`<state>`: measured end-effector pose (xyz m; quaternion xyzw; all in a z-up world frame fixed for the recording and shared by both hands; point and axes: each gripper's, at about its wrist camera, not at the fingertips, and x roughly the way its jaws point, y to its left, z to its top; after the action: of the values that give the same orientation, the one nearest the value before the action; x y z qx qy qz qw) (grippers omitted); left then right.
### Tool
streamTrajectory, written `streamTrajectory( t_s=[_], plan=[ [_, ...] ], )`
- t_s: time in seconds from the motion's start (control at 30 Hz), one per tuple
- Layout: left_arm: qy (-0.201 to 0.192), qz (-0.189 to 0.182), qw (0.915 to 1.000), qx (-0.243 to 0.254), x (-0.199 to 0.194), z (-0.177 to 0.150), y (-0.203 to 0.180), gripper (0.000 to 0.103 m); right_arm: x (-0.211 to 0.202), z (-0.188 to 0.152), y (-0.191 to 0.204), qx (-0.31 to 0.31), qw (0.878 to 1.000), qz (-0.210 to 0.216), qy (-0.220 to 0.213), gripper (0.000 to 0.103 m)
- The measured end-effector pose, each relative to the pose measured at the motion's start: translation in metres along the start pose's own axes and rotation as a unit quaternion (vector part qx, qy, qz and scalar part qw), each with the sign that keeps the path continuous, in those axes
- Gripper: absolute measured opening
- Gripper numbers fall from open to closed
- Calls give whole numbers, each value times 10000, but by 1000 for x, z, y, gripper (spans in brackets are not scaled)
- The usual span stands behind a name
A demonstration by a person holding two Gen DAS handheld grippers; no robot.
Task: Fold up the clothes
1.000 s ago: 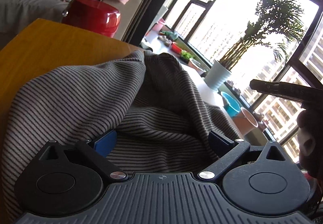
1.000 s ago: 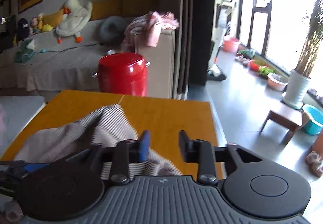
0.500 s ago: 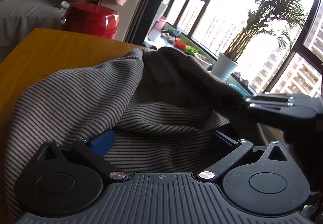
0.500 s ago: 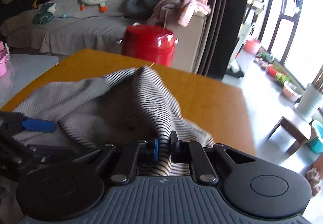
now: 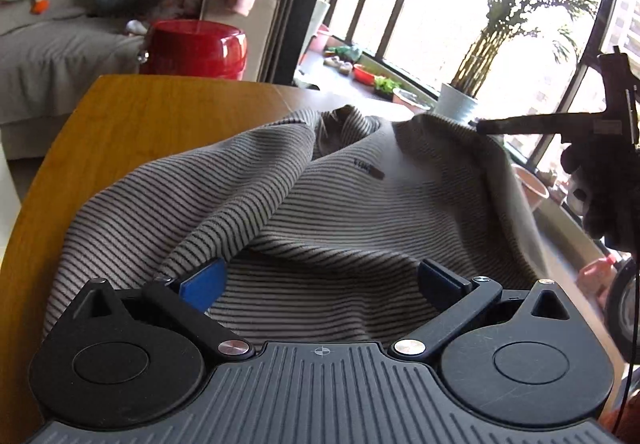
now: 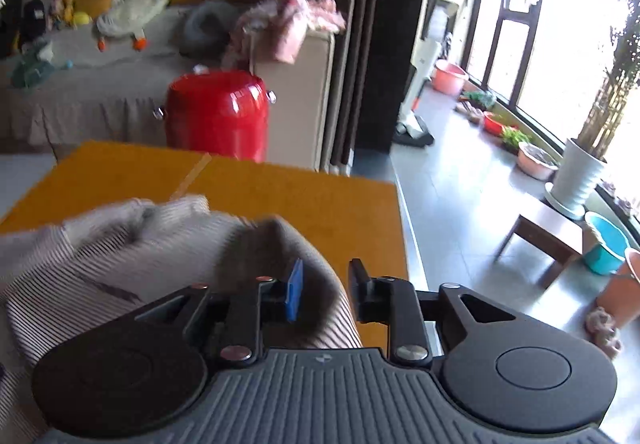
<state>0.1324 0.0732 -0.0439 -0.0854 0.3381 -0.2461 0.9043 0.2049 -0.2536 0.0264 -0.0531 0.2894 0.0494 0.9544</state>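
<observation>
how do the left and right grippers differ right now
The left gripper stands wide open, its blue pads far apart over the striped garment, gripping nothing. The right gripper is much narrower; its jaws have just been opening, with a fold of the garment between them and a gap at one pad. Both point over the wooden table.

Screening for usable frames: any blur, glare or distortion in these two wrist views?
Left wrist: sharp on the striped garment, window blown out, fisheye bends the table edge. Right wrist: motion blur smears the garment; window glare at right.
</observation>
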Motion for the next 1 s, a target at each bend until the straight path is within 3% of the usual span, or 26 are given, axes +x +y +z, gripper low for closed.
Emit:
streamTrajectory(
  t_s=[0.07, 0.17, 0.3, 0.33, 0.37, 0.4, 0.47, 0.6, 0.7, 0.73, 0.77, 0.83, 0.9, 0.97, 1.0],
  plan=[
    [-206, -60, 9998, -5, -3, 16, -2, 103, -12, 14, 9, -44, 9991, 340, -252, 39],
    [-536, 482, 9961, 503, 7, 37, -10, 103, -4, 14, 24, -4, 9970, 748, -194, 40],
    [-170, 1121, 9874, 1103, 50, 54, -6, 98, 25, -20, 41, 171, 9952, 949, 149, 41],
    [-22, 1204, 9859, 1164, 60, 55, -4, 81, 32, -30, 43, 219, 9948, 964, 229, 41],
    [127, 1286, 9840, 1224, 70, 57, -2, 56, 38, -40, 46, 249, 9946, 965, 294, 41],
    [168, 1353, 9833, 1203, 74, 60, 3, 47, 42, -48, 48, 247, 9946, 952, 342, 41],
    [165, 1474, 9829, 1094, 80, 68, 14, 19, 47, -61, 51, 203, 9948, 907, 414, 41],
    [-298, 2089, 9730, 934, 71, 95, 44, 18, 42, -66, 42, 335, 9936, 1035, 295, 49],
    [-395, 2341, 9684, 765, 69, 108, 66, 18, 46, -66, 37, 440, 9920, 1128, 368, 49],
    [-459, 2603, 9610, 811, 70, 110, 69, 12, 48, -65, 37, 465, 9917, 1135, 386, 49],
    [-484, 2708, 9588, 705, 68, 113, 75, 12, 49, -65, 36, 484, 9915, 1134, 410, 49],
    [-489, 2757, 9593, 354, 62, 118, 90, 14, 50, -64, 35, 484, 9916, 1127, 419, 49],
    [-533, 2531, 9660, -53, 48, 120, 99, 22, 54, -62, 34, 409, 9931, 1021, 406, 49],
    [-608, 2319, 9707, -154, 35, 119, 97, 46, 58, -59, 34, 307, 9948, 891, 383, 49],
    [-610, 2195, 9736, -130, 29, 116, 92, 51, 61, -57, 35, 236, 9957, 821, 365, 49]
  ],
)
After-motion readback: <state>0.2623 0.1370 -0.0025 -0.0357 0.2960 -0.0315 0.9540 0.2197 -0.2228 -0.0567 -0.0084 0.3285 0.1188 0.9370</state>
